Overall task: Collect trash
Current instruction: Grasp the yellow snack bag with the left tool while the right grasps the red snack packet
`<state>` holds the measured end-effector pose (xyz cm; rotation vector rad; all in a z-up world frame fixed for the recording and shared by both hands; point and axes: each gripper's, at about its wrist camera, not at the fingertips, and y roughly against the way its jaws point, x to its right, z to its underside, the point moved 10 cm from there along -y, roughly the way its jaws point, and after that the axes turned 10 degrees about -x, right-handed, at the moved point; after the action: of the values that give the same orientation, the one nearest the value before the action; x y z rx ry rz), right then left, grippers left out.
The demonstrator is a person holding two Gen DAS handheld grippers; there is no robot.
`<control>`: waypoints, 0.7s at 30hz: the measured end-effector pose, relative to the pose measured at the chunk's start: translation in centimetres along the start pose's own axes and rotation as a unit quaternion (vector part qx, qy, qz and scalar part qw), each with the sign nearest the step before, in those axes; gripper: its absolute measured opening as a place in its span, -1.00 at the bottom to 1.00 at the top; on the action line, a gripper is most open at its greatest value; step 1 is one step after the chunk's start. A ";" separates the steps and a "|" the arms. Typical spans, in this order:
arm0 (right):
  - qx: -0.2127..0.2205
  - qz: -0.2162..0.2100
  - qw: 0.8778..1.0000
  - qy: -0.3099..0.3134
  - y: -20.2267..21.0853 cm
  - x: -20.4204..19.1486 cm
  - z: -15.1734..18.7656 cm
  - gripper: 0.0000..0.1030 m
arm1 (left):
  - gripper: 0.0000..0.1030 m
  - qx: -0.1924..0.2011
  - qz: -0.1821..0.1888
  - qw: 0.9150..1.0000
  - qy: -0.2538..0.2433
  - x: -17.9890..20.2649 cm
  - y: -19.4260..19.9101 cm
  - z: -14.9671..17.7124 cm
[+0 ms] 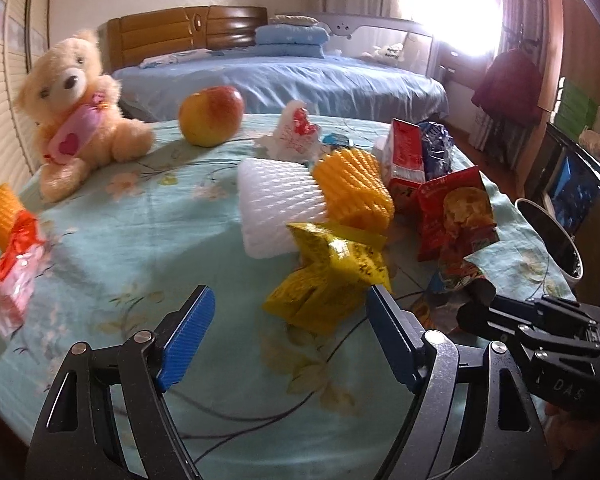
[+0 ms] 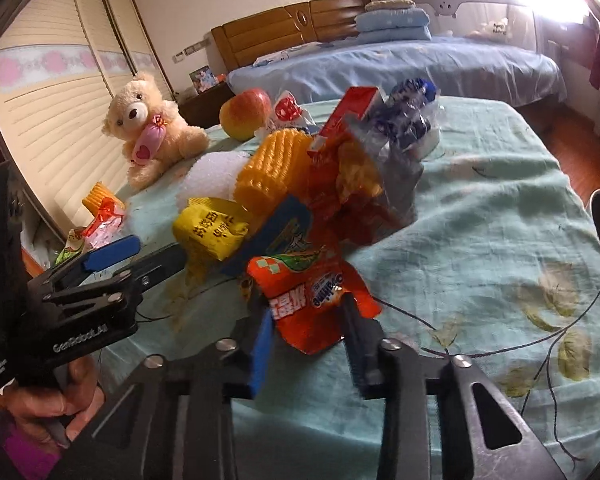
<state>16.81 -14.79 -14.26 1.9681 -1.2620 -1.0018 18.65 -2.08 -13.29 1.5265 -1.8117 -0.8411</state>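
On the flowered tablecloth (image 1: 112, 248), at the far left, a red-and-pink wrapper (image 1: 14, 264) is seen lying well apart from the main heap, beside a teddy bear (image 1: 74, 100) and an apple (image 1: 211, 115) that are judged not to be trash. Further right, the left gripper (image 1: 290, 330) is held unclenched, its blue pads (image 1: 188, 344) standing on either side of the crumpled yellow packet (image 1: 332, 276) without pressing on it; the jaws should be lowered until both pads flank the packet's bulk before being closed. Rightmost, the right gripper (image 2: 306, 344) is clamped on the orange Ovaltine wrapper (image 2: 308, 300), which is pinched near its lower edge. A bin rim (image 1: 556, 236) is glimpsed past the table's right edge. A slow lift is advised, so that thin foil is not slipped from the pads.
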 end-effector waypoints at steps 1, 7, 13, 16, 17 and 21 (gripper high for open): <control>0.001 -0.002 1.000 0.000 0.1 0.1 0.1 -0.52 | 0.41 -0.002 0.003 1.000 -0.001 0.2 -0.2 -0.1; 0.007 -0.008 1.000 0.003 0.7 0.7 0.1 -0.70 | -0.56 -0.024 0.035 0.999 -0.002 1.6 -1.3 0.1; 0.016 -0.007 1.000 -0.004 1.6 1.3 0.3 -0.78 | -0.63 -0.018 0.045 0.999 -0.015 2.8 -0.5 1.1; 0.021 -0.011 1.000 -0.008 2.3 1.5 0.5 -0.78 | -0.63 -0.015 0.049 0.999 -0.018 3.3 0.3 1.4; 0.023 -0.012 1.000 -0.009 2.5 1.7 0.5 -0.78 | -0.63 -0.013 0.049 0.998 -0.019 3.5 0.6 1.5; 0.029 -0.011 0.999 -0.017 3.4 2.4 0.8 -0.78 | -0.63 -0.006 0.059 0.998 -0.028 4.7 1.8 1.8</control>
<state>15.16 -18.39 -12.65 2.0206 -1.3056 -1.0246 15.50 -6.35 -12.69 1.3868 -1.9130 -0.8440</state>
